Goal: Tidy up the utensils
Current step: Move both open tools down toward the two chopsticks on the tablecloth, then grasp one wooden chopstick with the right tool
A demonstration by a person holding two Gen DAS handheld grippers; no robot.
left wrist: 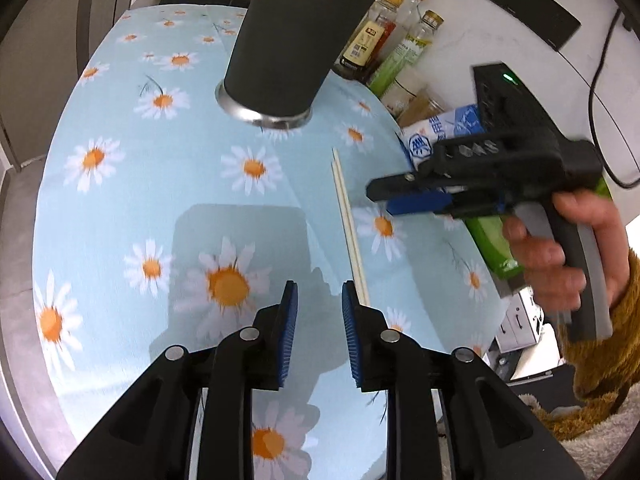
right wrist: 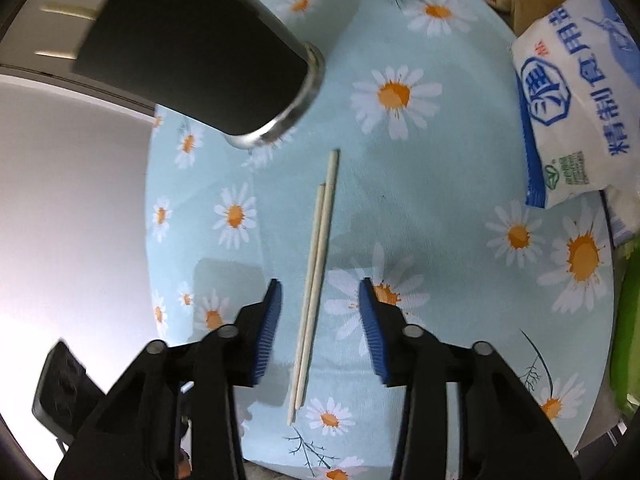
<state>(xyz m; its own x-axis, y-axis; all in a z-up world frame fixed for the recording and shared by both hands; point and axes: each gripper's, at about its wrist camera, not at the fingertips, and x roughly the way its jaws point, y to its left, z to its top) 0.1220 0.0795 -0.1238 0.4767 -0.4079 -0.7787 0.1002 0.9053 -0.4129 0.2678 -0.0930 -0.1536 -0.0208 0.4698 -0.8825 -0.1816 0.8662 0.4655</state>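
Note:
A pair of pale wooden chopsticks [left wrist: 347, 220] lies side by side on the daisy-print tablecloth [left wrist: 120, 208]. Behind them stands a black tapered cup [left wrist: 292, 40] on a steel base. My left gripper [left wrist: 319, 300] hangs open over the cloth, nothing between its blue pads, with the chopsticks' near end just right of its right finger. My right gripper [left wrist: 384, 196], held by a hand [left wrist: 560, 260], points in from the right. In the right wrist view the right gripper [right wrist: 320, 292] stands open astride the chopsticks [right wrist: 320, 240], its pads clear of them on both sides. The cup [right wrist: 192, 48] is at upper left.
Glass sauce bottles [left wrist: 384, 36] crowd the table's far right edge. A white and blue salt bag [right wrist: 580, 112] and a green pack [left wrist: 496, 244] lie on the right. A black power strip [left wrist: 532, 4] and a cable rest on the white counter beyond.

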